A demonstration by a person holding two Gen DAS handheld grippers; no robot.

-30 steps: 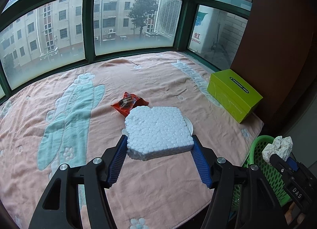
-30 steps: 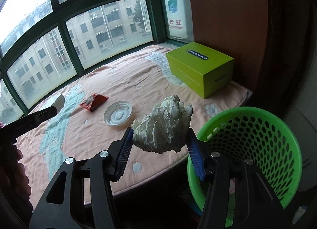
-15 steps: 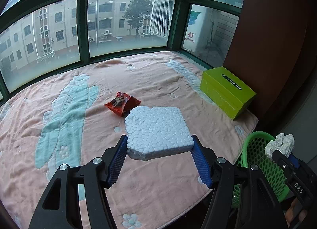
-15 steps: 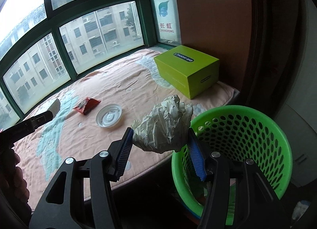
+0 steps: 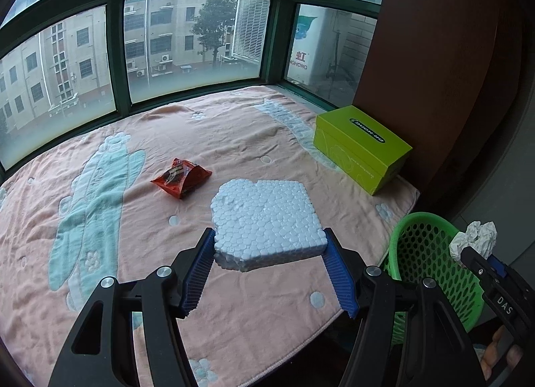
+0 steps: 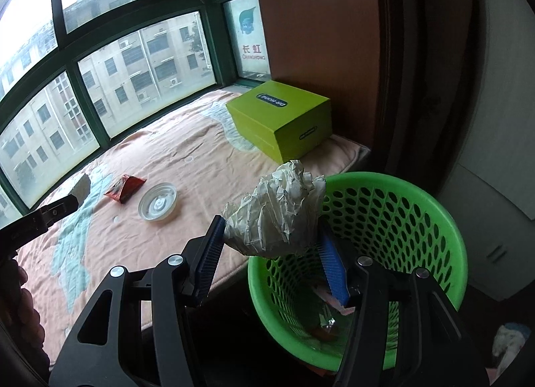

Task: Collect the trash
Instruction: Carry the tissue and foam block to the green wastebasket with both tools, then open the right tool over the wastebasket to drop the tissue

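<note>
My left gripper (image 5: 267,233) is shut on a white foam block (image 5: 267,216), held above the pink blanket (image 5: 234,313). My right gripper (image 6: 271,223) is shut on a crumpled grey-white paper ball (image 6: 281,206), which hangs over the left rim of the green mesh basket (image 6: 418,193) beside the bed edge. An orange snack wrapper (image 5: 182,178) and a white round lid (image 6: 157,201) lie on the blanket; the foam hides the lid in the left wrist view. Each view shows the other gripper at its edge: the right gripper (image 5: 485,263) and the left gripper (image 6: 63,206).
A lime-green box (image 6: 284,119) stands at the blanket's far right, against a brown wall panel. Green-framed windows close off the back. Some scraps (image 6: 329,320) lie at the basket's bottom. A white cabinet (image 6: 495,203) stands right of the basket.
Both grippers have shifted right toward the basket, each keeping its load. The paper ball, earlier over the blanket's edge, now overlaps the basket's rim.
</note>
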